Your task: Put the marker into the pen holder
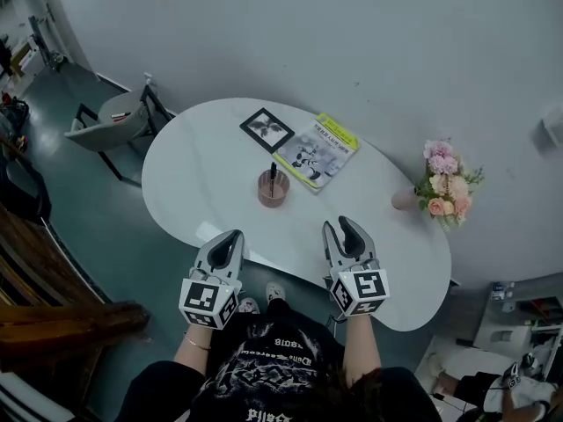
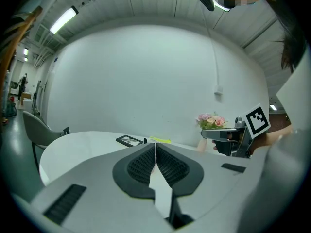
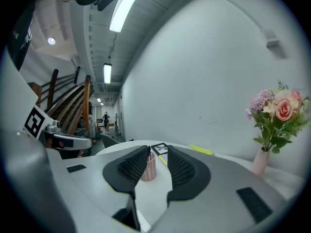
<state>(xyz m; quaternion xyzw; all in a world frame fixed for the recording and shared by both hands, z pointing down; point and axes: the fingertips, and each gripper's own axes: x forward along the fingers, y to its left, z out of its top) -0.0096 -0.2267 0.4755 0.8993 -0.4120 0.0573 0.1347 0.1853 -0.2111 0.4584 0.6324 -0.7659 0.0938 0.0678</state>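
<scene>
A pinkish-brown pen holder (image 1: 273, 189) stands near the middle of the white oval table (image 1: 202, 174). A dark marker (image 1: 273, 172) sticks upright out of it. Both grippers hover over the table's near edge, well short of the holder. My left gripper (image 1: 230, 240) has its jaws together with nothing between them (image 2: 155, 145). My right gripper (image 1: 339, 227) stands open and empty. In the right gripper view the pen holder (image 3: 148, 169) shows through the gap of that gripper (image 3: 158, 149), far ahead on the table.
A black picture frame (image 1: 266, 130) and a yellow-edged magazine (image 1: 317, 152) lie beyond the holder. A vase of pink flowers (image 1: 444, 183) stands at the table's right end. A grey chair (image 1: 114, 121) sits at the far left, and dark wooden stairs (image 1: 53, 306) rise at my left.
</scene>
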